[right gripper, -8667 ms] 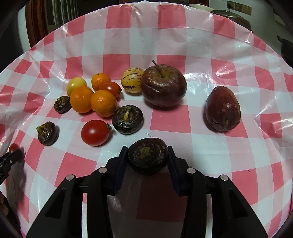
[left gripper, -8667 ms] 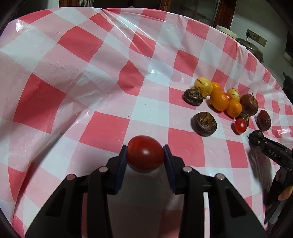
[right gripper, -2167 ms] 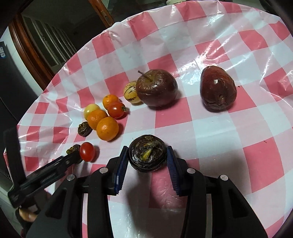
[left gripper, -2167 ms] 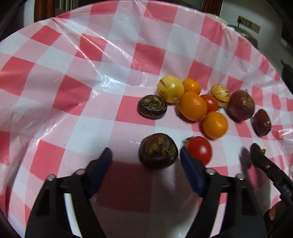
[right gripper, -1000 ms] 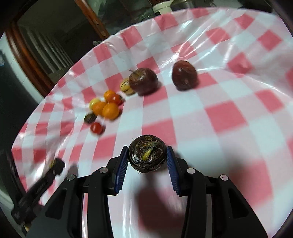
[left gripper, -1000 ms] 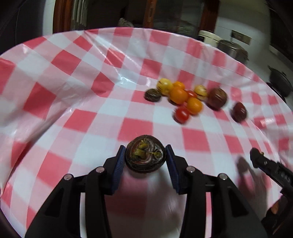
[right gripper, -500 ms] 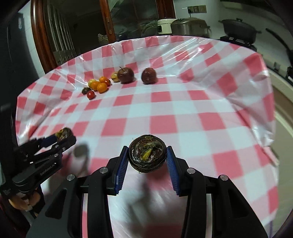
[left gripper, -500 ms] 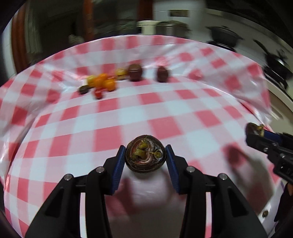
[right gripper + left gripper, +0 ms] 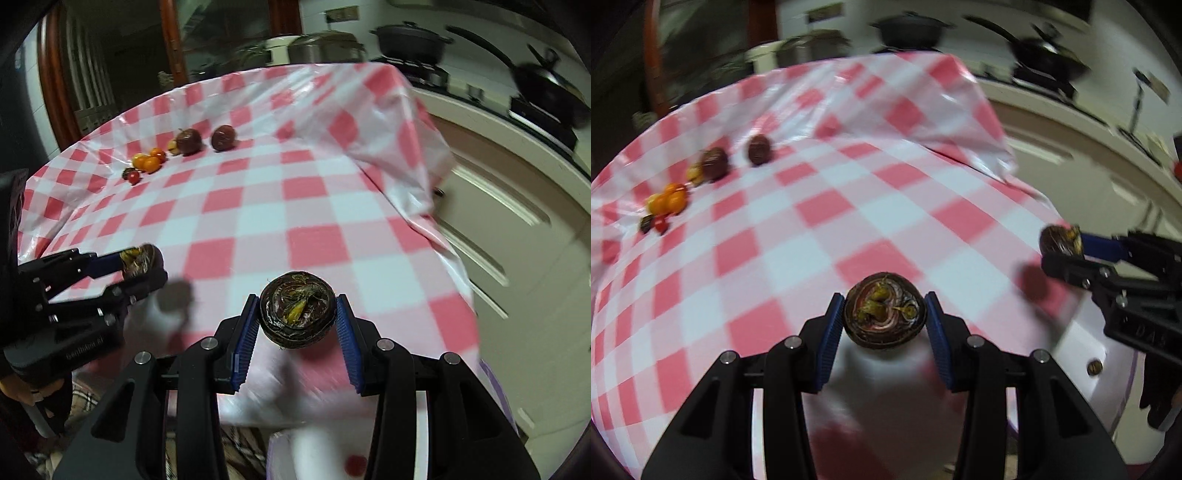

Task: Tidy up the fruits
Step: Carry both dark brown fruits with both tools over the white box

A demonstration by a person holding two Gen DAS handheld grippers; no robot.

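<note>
Holding one dark wrinkled fruit each: left hand-held gripper clamped narrow on a fruit, right hand-held gripper likewise on its own fruit.

Location: both over the near edge of the tabletop, well apart from the fruit cluster at its far side.

Risks: round, shrivelled skin against flat blue pads; slip or roll-out likely under a fast swing. Drop past the tabletop edge possible, landing on the white container below, perhaps a plate or bin, too blurred to tell. Collision between the two grippers, close side by side.

Pose: both angled steeply downward, fingers forward, left one seen side-on from the right wrist view.
</note>
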